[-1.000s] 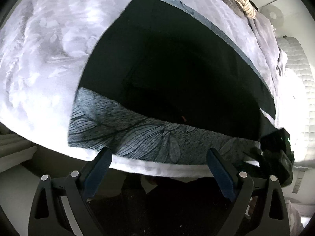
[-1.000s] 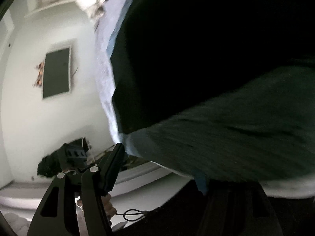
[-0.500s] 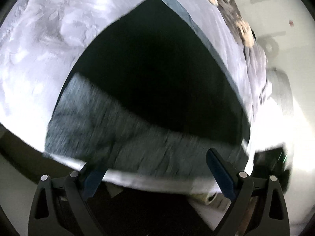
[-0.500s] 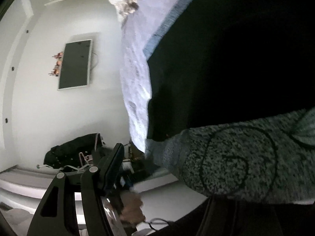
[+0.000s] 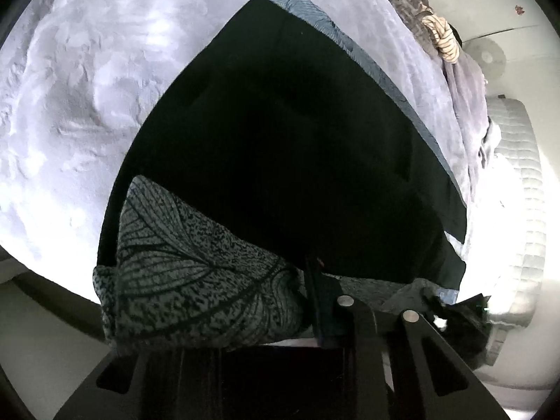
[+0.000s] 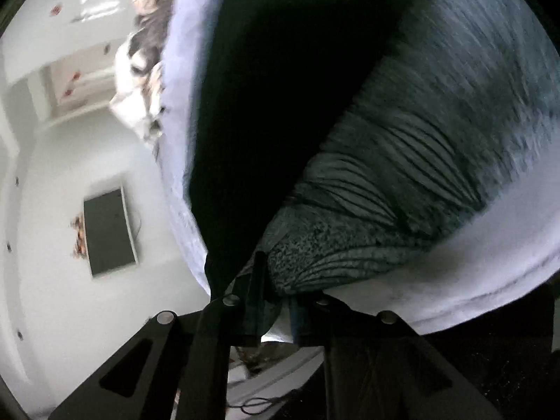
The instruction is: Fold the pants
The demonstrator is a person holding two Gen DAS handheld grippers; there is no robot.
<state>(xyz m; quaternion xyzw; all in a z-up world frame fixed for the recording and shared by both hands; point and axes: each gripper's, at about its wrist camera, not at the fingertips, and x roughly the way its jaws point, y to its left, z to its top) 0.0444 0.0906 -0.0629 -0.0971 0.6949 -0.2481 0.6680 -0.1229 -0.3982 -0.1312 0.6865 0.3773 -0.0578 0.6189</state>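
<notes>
Black pants [image 5: 297, 147] lie flat on a pale lilac bedspread [image 5: 80, 80]. Their near end shows a grey leaf-patterned cloth [image 5: 196, 280], bunched up at the bed's edge. My left gripper [image 5: 311, 301] is shut on that near edge, near its right part. In the right wrist view the pants [image 6: 266, 112] run up the middle and the patterned cloth [image 6: 402, 203] gathers into folds. My right gripper [image 6: 273, 301] is shut on the cloth's corner at the bed's edge. The fingertips of both are buried in the fabric.
A rumpled blanket with a rope-like trim [image 5: 437, 31] lies at the bed's far end. A quilted white mattress [image 5: 521, 192] stands to the right. A wall screen [image 6: 108, 231] hangs on the white wall left of the bed.
Both grippers were open and short of the pants. They have moved in to the near edge and shut on it, and the patterned cloth has bunched up.
</notes>
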